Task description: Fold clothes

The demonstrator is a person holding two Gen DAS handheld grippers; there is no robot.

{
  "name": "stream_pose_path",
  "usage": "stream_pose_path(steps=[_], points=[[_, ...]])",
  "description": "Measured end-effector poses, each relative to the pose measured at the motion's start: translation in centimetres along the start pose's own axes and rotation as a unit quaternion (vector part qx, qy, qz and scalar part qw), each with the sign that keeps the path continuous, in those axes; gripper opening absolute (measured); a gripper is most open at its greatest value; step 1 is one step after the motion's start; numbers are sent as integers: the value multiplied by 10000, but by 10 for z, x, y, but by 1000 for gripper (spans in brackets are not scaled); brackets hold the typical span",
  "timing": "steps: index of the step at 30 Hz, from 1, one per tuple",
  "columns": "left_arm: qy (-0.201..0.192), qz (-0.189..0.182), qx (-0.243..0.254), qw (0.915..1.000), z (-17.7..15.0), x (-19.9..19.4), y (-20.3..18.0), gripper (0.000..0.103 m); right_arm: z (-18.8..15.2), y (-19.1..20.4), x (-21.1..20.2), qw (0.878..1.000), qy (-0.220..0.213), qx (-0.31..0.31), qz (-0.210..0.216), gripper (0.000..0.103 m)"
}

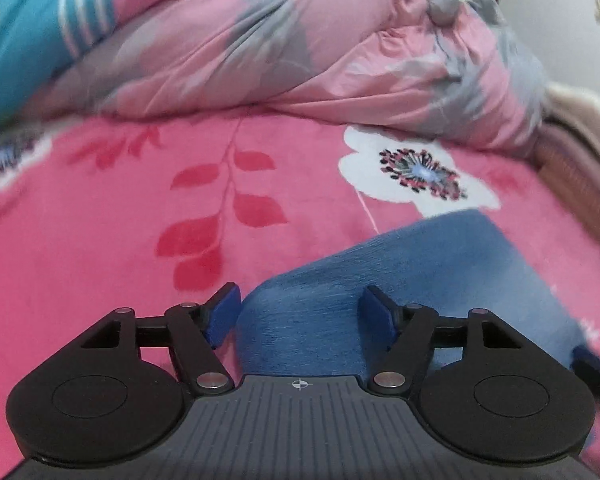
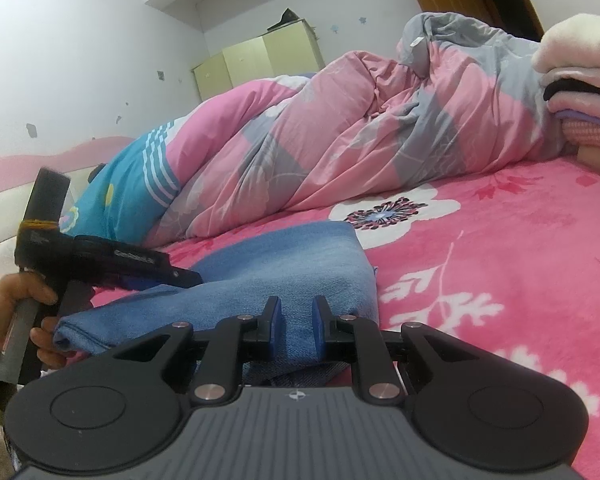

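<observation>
The right gripper (image 2: 296, 326) is nearest in its own view. Its two blue pads stand close together and pinch a raised fold of the jeans (image 2: 300, 264) between them, so it has hold of the cloth.

The left gripper (image 1: 300, 312) has its jaws standing wide apart. In its own view the denim lies between and under the pads, but the pads do not press on it. In the right view this gripper comes in from the left side, over the near left part of the jeans, and a hand (image 2: 16, 304) holds its handle.

The jeans are folded into a thick blue bundle and lie on the pink flowered bedsheet (image 2: 500, 260), near the front edge of the bed.

Behind the jeans a crumpled quilt (image 2: 340, 132), pink and grey with a blue striped part, lies across the bed. At the far right a pile of folded clothes (image 2: 580, 80) rests on the sheet. Farther back a pale wardrobe (image 2: 260, 60) stands against the wall. No open container shows.
</observation>
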State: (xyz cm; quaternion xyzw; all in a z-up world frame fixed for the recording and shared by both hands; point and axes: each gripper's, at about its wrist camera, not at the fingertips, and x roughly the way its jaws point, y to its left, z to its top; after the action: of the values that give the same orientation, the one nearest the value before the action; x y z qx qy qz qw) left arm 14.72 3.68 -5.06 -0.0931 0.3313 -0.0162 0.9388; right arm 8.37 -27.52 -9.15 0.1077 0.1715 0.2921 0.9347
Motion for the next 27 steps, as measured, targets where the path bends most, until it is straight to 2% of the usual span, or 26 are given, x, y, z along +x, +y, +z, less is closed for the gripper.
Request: stream_pose_path(steps=[5,9,13,16,20,23,27], points=[[-160,105,-99,9998,8,-19,6,64,0,-1,0,10000,-3,32,11,18],[-486,-4,-105,9988,11,-46,6,64,0,-1,0,10000,0,42,20,18],[-497,-199,363,9979,-6,-77,-9,64,0,-2,0,10000,2,45,23,18],[-296,-317,870,9953,-30,-91,-21,65,0,-2,0,10000,4,45,29,18],[15,140,1408,9899,-63,-94,-18,66,0,-1,0,10000,5,15,32,18],[172,593,1192,9910,-64,-102,3,64,0,-1,0,10000,5,6,2,18],[-81,452,1099,9929,-65,-125,10,64,0,-1,0,10000,2,9,3,18]])
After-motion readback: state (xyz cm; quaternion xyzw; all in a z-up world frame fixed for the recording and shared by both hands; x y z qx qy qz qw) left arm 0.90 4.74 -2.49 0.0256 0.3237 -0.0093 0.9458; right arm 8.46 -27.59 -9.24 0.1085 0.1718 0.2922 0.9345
